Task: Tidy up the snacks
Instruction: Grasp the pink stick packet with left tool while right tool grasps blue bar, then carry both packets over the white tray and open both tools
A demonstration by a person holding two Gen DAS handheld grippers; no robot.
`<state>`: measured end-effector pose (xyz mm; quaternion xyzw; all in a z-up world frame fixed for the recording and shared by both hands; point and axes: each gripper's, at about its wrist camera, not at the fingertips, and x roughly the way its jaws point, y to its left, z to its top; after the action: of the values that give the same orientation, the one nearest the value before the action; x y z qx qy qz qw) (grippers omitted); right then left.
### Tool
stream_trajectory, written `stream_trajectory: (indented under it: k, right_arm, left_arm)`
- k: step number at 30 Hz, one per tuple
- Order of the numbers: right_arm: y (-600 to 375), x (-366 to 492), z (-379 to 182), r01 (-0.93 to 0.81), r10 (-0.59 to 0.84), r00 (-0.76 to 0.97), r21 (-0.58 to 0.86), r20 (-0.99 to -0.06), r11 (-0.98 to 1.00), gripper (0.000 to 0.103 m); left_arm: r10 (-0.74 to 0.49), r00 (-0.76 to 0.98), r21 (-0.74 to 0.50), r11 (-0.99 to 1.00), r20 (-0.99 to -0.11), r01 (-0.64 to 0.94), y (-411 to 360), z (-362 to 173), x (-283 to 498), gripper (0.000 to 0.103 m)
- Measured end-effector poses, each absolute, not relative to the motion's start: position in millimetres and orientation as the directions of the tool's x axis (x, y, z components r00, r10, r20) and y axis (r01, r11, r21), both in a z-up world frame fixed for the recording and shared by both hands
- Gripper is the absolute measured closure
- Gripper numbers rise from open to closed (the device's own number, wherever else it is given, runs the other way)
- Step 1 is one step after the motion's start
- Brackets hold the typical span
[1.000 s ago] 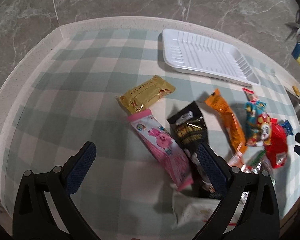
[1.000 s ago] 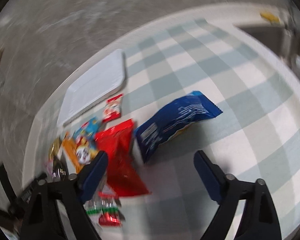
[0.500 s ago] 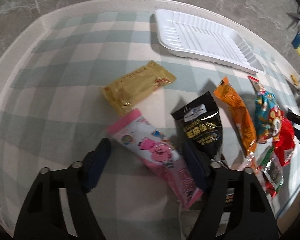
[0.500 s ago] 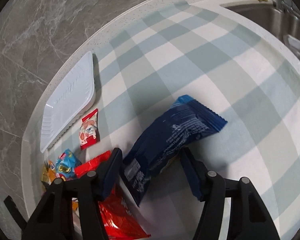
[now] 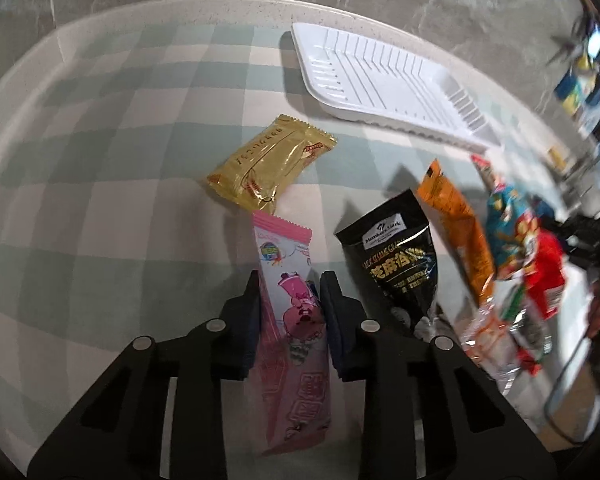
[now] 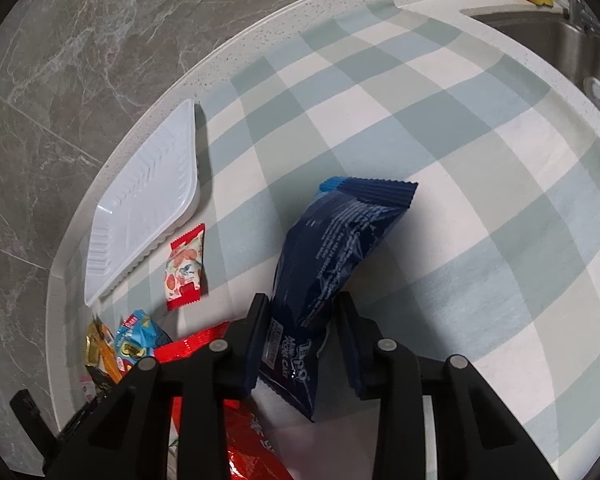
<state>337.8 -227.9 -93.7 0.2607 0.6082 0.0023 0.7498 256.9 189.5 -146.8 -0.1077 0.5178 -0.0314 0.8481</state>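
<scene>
My left gripper (image 5: 290,284) is shut on a long pink snack pack (image 5: 288,304) that points away from me over the checked cloth. My right gripper (image 6: 302,304) is shut on a dark blue cake pack (image 6: 332,248), whose far end tilts up to the right. A white ribbed tray (image 5: 380,80) lies empty at the back of the counter; it also shows in the right wrist view (image 6: 144,200). A gold pack (image 5: 268,164) lies just beyond the pink one.
To the right of my left gripper lie a black sesame pack (image 5: 396,256), an orange pack (image 5: 456,220), a teal pack (image 5: 508,224) and a red pack (image 5: 548,276). A small red-and-white pack (image 6: 184,268) lies by the tray. A steel sink (image 6: 572,44) is at the far right.
Both grippers have closed from wide open: the left onto the pink pack, the right onto the blue pack. Both packs now point forward between the fingers.
</scene>
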Motion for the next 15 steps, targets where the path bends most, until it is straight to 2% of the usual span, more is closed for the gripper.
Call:
stream_trajectory:
  k: [5,15]
  right_arm:
    - [-238.2,335.6,-100.0,0.361,0.423,0.286,0.506,-0.86,0.784,0.071]
    - [-251.1,328.9,-99.0,0.397,0.503,0.33,0.601,-0.799,0.694,0.073]
  left_arm:
    - [-0.221,0.473,-0.277,0.96,-0.853,-0.051,197.7,-143.9,256.1,0.08]
    - [-0.293,0.484,-0.349,0.937,-0.824,-0.026,202.1,-126.7,252.2,0.08]
